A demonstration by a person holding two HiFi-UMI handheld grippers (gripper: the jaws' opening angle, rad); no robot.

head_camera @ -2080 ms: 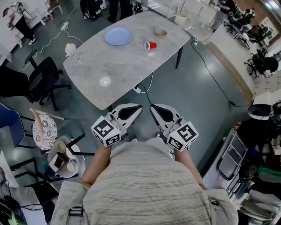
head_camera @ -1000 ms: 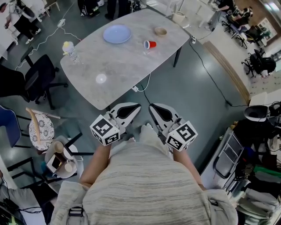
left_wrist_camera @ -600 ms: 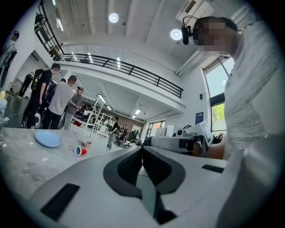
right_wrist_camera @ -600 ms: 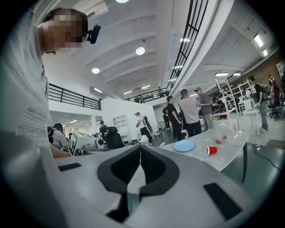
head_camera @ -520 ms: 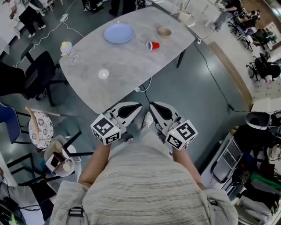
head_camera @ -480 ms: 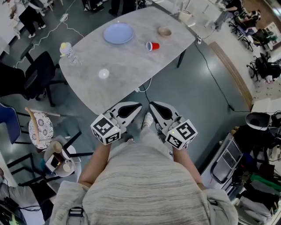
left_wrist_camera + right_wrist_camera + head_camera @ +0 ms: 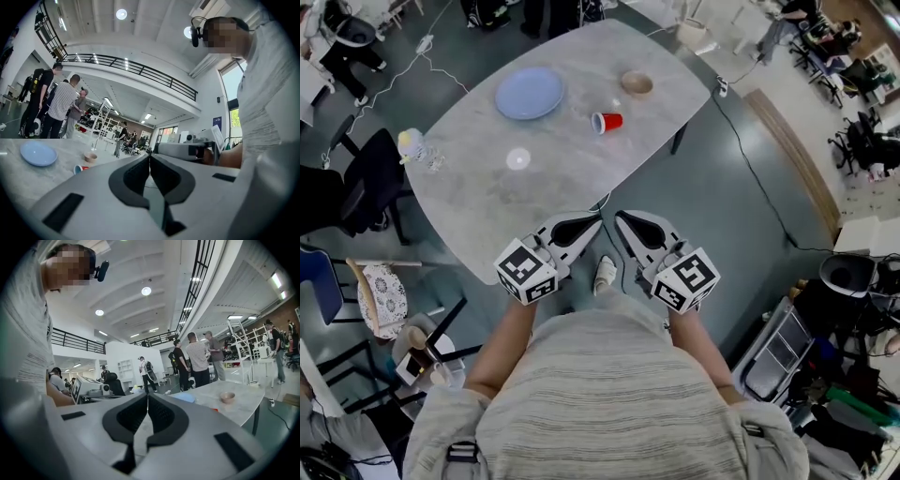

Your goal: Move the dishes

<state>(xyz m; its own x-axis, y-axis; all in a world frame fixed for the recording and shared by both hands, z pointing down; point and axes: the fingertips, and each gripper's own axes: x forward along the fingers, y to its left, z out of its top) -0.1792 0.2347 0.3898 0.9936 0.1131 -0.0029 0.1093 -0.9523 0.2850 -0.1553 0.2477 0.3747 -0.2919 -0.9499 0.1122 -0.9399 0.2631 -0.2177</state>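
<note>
Currently, landmark: grey table (image 7: 581, 178), viewed from overhead by the head view
left gripper (image 7: 594, 221): clenched, jaws pressed together tip to tip with nothing gripped; held at the table's near edge, aimed at the table
right gripper (image 7: 620, 217): clenched likewise, jaws met at the tips, nothing gripped; held just beside the left gripper at the same near edge
blue plate (image 7: 529, 92): laid flat on the table's far-left part, well apart from both grippers
red cup (image 7: 606, 122): laid on its side on the table, mouth turned toward the plate side, nearer than plate and bowl
small bowl (image 7: 637, 83): set upright on the table's far-right part, just beyond the cup, apart from it
bottle (image 7: 414, 145): stood at the table's left edge, blurred, contents not readable
small white round item (image 7: 518, 158): on the table left of centre, between bottle and cup; kind cannot be told
people (image 7: 197, 359): seen standing beyond the table's far side in both gripper views
</note>
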